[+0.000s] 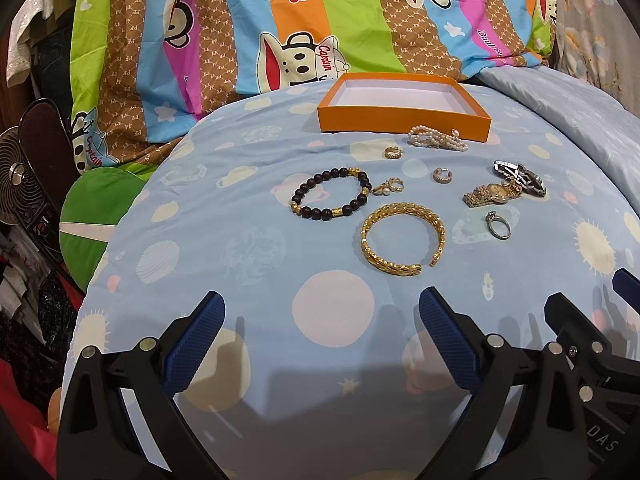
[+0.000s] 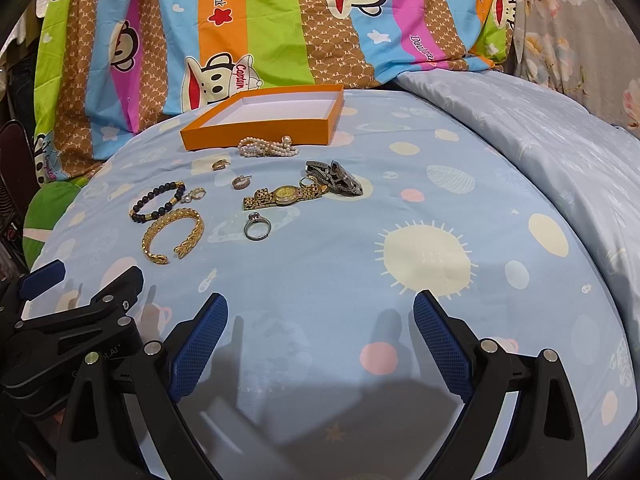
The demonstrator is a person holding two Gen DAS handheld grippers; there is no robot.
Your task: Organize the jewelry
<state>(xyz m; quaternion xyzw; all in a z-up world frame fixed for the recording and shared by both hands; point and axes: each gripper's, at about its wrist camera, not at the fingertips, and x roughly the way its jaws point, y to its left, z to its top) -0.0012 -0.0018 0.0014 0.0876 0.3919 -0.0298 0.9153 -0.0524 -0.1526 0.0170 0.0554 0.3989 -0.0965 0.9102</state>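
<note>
Orange box [image 1: 404,118] open on the blue bed sheet [image 1: 248,240], jewelry laid in front of it.
Nearer than the box, left to right: black bead bracelet [image 1: 330,194], gold cuff [image 1: 402,239], pearl strand [image 1: 437,138] touching the box wall, gold watch [image 1: 491,192], silver ring [image 1: 498,225]. Left tool [image 1: 322,328] and right tool [image 2: 320,326] both hover nearest the cameras, spread wide, holding nothing.

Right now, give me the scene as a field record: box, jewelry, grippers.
surface: blue printed bedsheet
box: orange box, open, empty inside
touching box front: pearl bracelet
on sheet: black bead bracelet, gold cuff bangle, silver ring, gold watch, dark watch
left gripper: open, empty
right gripper: open, empty
</note>
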